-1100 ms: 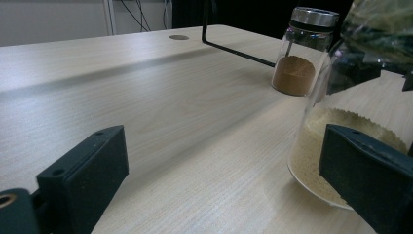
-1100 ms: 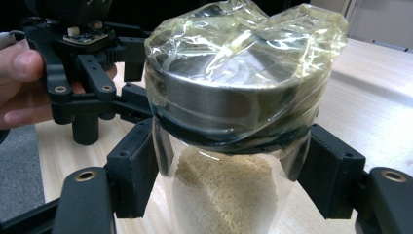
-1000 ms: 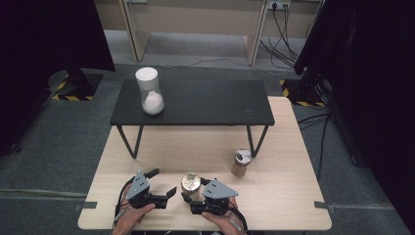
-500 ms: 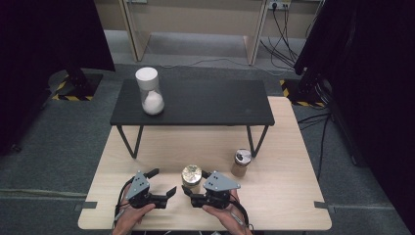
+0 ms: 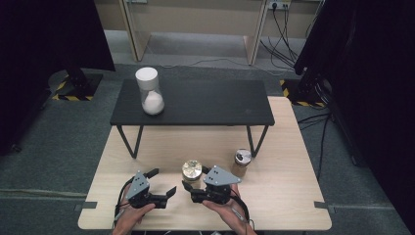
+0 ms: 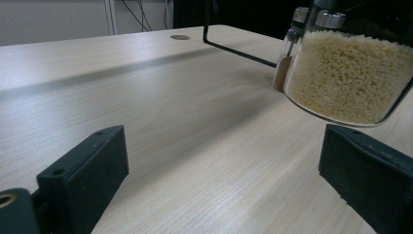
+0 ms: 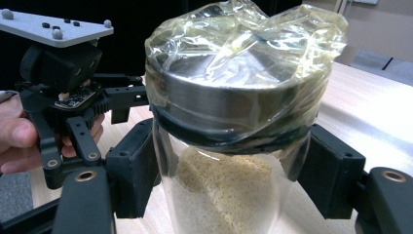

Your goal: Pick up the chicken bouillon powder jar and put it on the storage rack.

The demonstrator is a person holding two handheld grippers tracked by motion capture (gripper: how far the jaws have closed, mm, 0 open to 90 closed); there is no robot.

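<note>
A glass jar of pale grains point(image 5: 192, 170), its metal lid wrapped in clear film, sits between the jaws of my right gripper point(image 5: 195, 177), which is shut on it. In the right gripper view both black pads press the jar point(image 7: 234, 122) just under the lid. In the left gripper view the jar point(image 6: 350, 73) hangs tilted a little above the wooden table point(image 6: 160, 112). My left gripper point(image 5: 163, 182) stands open and empty to the jar's left, with its jaws wide apart point(image 6: 224, 161).
A small brown spice jar point(image 5: 241, 161) stands right of the held jar, near a leg of the low black table point(image 5: 195, 105). A white-capped container point(image 5: 149, 93) stands on that table's left end. The wooden table's point(image 5: 288, 205) front edge is close to both hands.
The right gripper has risen with the grain jar, which now shows farther from the front edge in the high view. The left gripper has hardly moved.
</note>
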